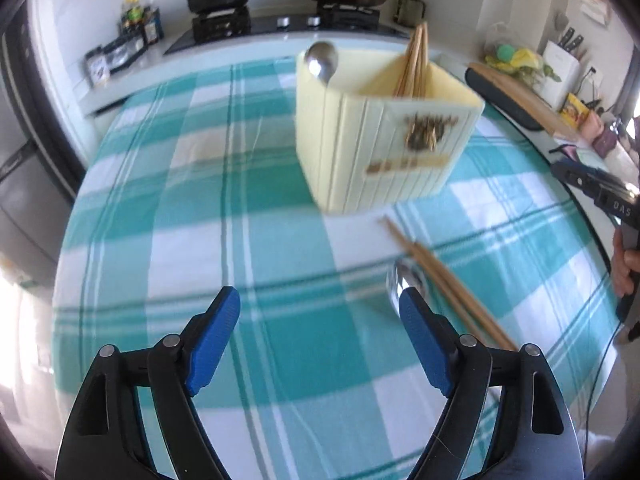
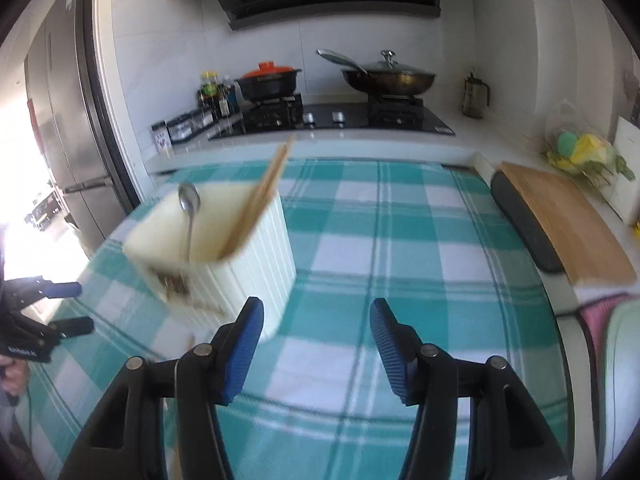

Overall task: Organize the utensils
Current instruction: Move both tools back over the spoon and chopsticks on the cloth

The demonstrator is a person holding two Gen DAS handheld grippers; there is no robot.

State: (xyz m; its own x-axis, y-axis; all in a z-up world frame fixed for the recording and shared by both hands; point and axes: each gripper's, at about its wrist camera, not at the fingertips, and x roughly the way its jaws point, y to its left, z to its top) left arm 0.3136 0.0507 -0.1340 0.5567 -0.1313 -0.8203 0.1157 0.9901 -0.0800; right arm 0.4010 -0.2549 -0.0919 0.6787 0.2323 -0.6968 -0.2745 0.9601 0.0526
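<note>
Cream ribbed holder mid-bench, checked cloth bare around; left gripper and right gripper both spread, empty.

Two wrist views angled down, sharing utensil holder

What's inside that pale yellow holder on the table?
In the holder stand a metal spoon, bowl up, and a bunch of wooden chopsticks leaning against its wall. Their lower ends and the holder's bottom are hidden by its walls.
</note>
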